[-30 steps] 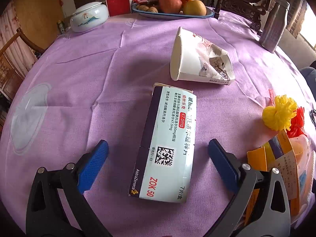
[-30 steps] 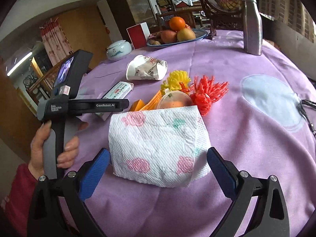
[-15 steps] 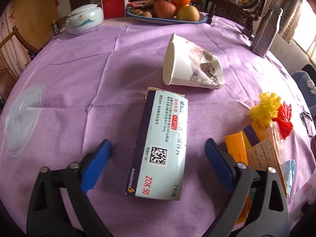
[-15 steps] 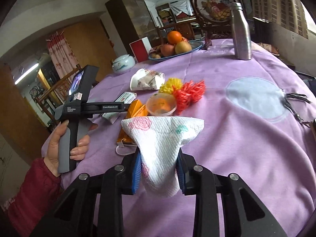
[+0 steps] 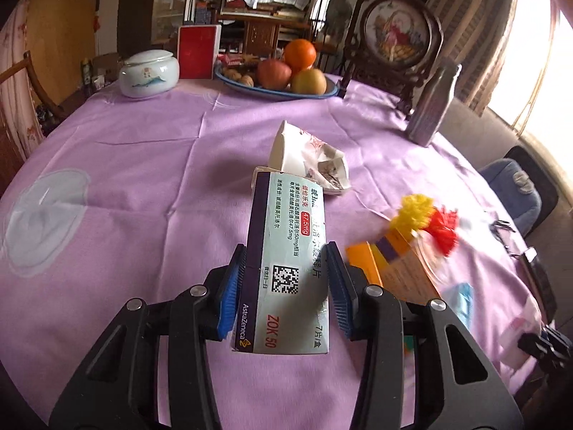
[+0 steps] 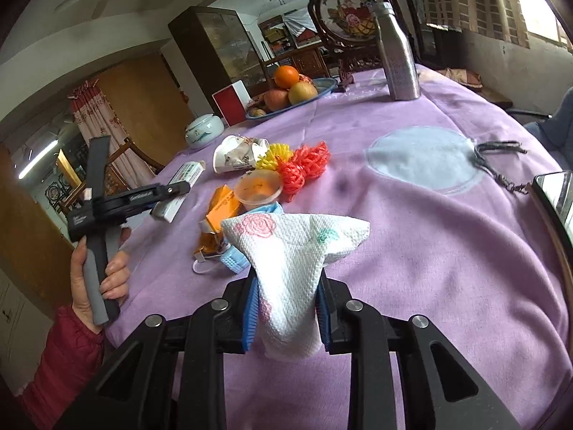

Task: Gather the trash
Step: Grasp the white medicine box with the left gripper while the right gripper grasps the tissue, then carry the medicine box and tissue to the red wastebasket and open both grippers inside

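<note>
My left gripper (image 5: 286,286) is shut on a white and purple medicine box (image 5: 286,251) and holds it tilted above the purple tablecloth (image 5: 143,179). My right gripper (image 6: 286,308) is shut on a white paper towel with pink roses (image 6: 290,265), lifted off the cloth. A crumpled paper cup (image 5: 308,157) lies beyond the box. Yellow and red mesh nets (image 6: 301,161), a plastic cup (image 6: 259,186), an orange packet (image 6: 218,215) and a blue face mask (image 6: 232,261) lie in a heap. The left gripper with the box shows in the right wrist view (image 6: 172,197).
A fruit plate (image 5: 279,71), a white lidded jar (image 5: 148,73), a red box (image 5: 198,50) and a steel bottle (image 5: 433,107) stand at the far side. Keys (image 6: 497,157) and a phone (image 6: 555,197) lie at the right edge.
My left gripper has closed on the medicine box and lifted it. My right gripper, which closed on the paper towel half a second ago, has raised it higher.
</note>
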`<state>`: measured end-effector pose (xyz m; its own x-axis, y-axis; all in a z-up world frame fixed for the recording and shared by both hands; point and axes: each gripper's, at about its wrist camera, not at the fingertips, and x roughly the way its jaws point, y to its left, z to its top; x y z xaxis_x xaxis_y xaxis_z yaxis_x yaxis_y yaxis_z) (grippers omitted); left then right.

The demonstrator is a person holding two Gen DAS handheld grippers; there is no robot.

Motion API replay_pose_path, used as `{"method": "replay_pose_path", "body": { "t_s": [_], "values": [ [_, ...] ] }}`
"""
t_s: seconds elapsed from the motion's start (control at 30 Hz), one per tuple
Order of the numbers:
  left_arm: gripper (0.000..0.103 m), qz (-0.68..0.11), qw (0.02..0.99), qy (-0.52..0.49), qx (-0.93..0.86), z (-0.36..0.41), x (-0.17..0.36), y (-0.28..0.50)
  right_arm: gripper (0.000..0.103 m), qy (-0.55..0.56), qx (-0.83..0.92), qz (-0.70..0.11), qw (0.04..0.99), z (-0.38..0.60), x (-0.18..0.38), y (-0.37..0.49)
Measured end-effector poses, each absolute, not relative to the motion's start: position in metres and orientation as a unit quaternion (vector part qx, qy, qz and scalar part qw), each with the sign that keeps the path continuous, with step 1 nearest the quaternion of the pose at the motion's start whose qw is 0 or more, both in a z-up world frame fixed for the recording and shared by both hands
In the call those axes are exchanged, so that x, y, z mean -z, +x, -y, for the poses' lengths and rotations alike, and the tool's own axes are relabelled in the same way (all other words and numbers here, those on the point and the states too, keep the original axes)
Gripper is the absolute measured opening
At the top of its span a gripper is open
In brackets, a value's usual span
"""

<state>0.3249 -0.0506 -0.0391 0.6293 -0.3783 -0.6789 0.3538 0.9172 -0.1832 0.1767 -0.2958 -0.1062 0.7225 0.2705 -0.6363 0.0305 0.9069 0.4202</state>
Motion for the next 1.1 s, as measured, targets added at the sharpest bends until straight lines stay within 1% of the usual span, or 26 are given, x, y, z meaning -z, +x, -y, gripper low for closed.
{"method": "replay_pose_path", "body": {
  "t_s": [0.17,0.43,0.5,0.67,0.9,1.1],
  "values": [
    [0.044,-0.359,0.912,-0.039,0.193,0.019,0.023,0.276,0.027,0.194,-0.081,-0.341,0.916,0.286,0.09,0.164],
    [0.044,-0.319,0.932,-0.045,0.163,-0.018,-0.009,0.196,0.023,0.197,-0.12,-0.311,0.922,0.265,0.068,0.138],
    [0.044,-0.31,0.936,-0.048,0.159,-0.026,-0.015,0.177,0.019,0.193,-0.13,-0.303,0.924,0.258,0.061,0.131],
    [0.044,-0.286,0.946,-0.05,0.144,-0.048,-0.028,0.13,0.018,0.187,-0.153,-0.284,0.928,0.243,0.045,0.108],
    [0.045,-0.27,0.955,-0.057,0.104,-0.086,-0.031,0.076,0.017,0.168,-0.184,-0.261,0.933,0.217,0.022,0.076],
    [0.045,-0.286,0.954,-0.083,0.038,-0.153,-0.01,0.03,0.017,0.146,-0.226,-0.257,0.928,0.182,0.012,0.062]
  ]
}}
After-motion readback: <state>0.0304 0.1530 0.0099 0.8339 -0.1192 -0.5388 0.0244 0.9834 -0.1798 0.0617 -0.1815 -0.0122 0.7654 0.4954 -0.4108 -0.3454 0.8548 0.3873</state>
